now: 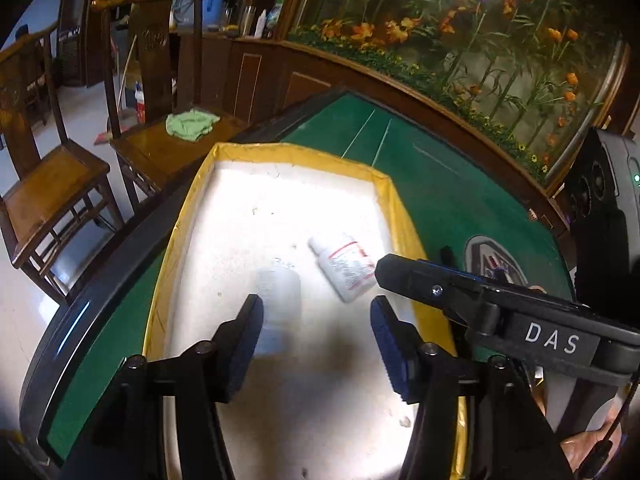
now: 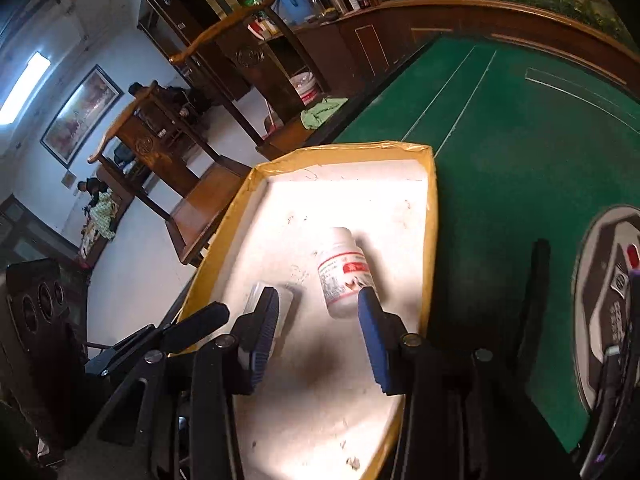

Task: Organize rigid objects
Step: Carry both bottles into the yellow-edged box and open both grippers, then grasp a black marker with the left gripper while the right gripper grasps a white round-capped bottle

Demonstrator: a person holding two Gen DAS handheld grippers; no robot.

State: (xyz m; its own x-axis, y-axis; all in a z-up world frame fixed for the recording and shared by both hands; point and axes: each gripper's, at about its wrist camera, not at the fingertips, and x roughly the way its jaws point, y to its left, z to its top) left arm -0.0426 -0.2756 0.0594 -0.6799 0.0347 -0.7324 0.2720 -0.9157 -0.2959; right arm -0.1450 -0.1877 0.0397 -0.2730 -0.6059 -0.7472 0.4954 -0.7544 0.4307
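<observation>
White plastic bottle (image 1: 344, 266), small, round-shouldered, with a narrow neck and white cap; lying on its side on the floor of the tray (image 1: 280, 150), toward the right wall. Paper label white with a red band and fine print, too small to read. Second container (image 1: 279, 292), translucent, pale, cylindrical, blurred by glare; just left of the bottle, apart from it, also inside the tray. Tray shallow, rectangular, white foam-like floor with specks and scratches, rim wrapped in glossy yellow tape; set on a green felt table (image 1: 460, 196) marked with thin white lines. Left gripper (image 1: 316, 312): black frame, ribbed blue pads, jaws parted, nothing pressed between them, translucent container beside the left pad. Right gripper (image 2: 318, 300): same build, jaws parted, bottle base near the right pad, no pinch visible; body lettered "DAS" in white. Beyond: dark wooden chairs (image 1: 56, 184), green cloth (image 1: 190, 124) on one seat, flower mural (image 1: 460, 40).
</observation>
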